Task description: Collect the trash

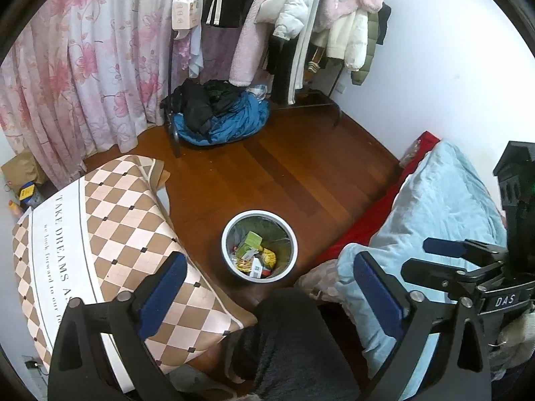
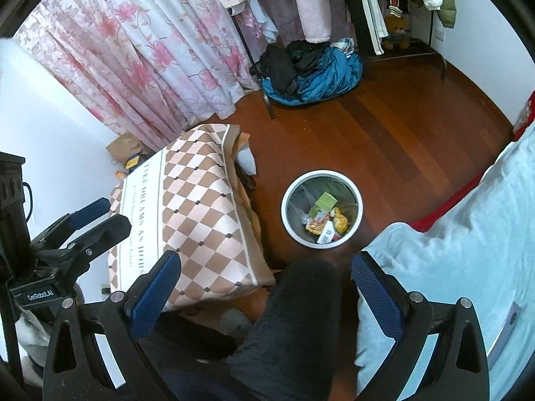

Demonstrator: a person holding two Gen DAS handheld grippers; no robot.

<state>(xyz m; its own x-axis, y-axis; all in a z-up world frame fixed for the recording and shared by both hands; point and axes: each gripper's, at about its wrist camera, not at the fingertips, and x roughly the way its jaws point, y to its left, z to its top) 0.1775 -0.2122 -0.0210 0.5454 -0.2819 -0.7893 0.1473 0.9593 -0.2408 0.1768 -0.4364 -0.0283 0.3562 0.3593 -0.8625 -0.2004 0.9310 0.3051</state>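
Observation:
A round white-rimmed trash bin [image 1: 230, 230] [image 2: 289, 197] stands on the wooden floor, holding a green carton [image 1: 249, 242] [image 2: 323, 203], a yellow wrapper [image 1: 269, 256] [image 2: 341, 221] and other scraps. My left gripper [image 1: 269, 284] hovers open above and in front of the bin, nothing between its blue pads. My right gripper [image 2: 265, 282] is open too and empty, at a similar height. Each gripper shows in the other's view: the right one [image 1: 444, 254] at the right edge, the left one [image 2: 97, 217] at the left edge. A person's dark fuzzy trouser leg [image 1: 287, 341] [image 2: 294, 327] lies below both.
A table with a checked cloth [image 1: 110, 234] [image 2: 200, 210] stands left of the bin. A bed with a pale blue quilt [image 1: 434, 207] [image 2: 468, 234] is on the right. A clothes rack [image 1: 301, 33], a heap of dark and blue clothes [image 1: 217, 113] [image 2: 311, 70] and floral curtains [image 1: 83, 67] are behind.

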